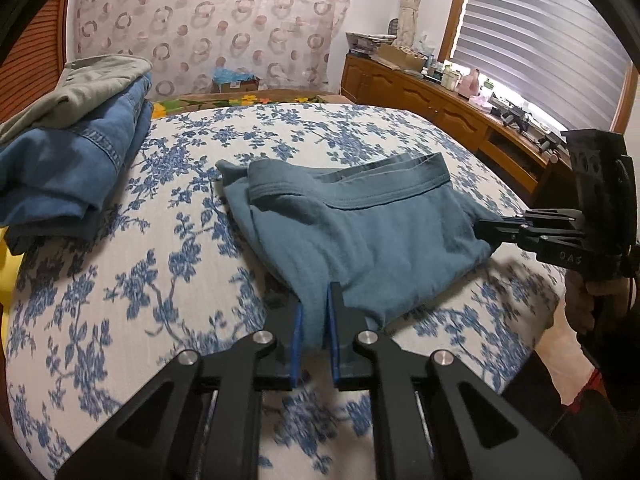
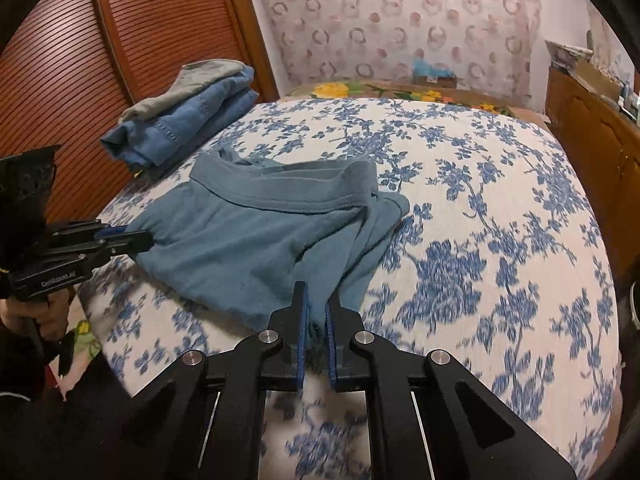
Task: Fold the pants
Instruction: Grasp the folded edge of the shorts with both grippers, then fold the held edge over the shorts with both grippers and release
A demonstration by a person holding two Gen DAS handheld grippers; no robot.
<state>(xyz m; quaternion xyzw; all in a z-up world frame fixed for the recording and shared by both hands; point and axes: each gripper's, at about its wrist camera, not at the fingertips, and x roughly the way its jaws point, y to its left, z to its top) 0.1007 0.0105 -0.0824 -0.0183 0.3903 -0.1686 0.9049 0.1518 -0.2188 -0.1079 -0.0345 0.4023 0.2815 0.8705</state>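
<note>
A home bedroom: floral-covered bed point(image 1: 280, 136), louvred wardrobe door point(image 2: 80, 60), wooden dresser point(image 1: 440, 100).

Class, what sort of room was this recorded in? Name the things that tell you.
Most likely a bedroom: a bed with a blue floral cover, folded clothes stacked on it, and a cluttered wooden dresser under a window blind.

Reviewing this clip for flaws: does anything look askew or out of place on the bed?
Only the teal pants: the waistband is rumpled and lopsided, one end bunched up rather than flat. Both tools grip the near edge. The folded stack behind looks tidy.
</note>
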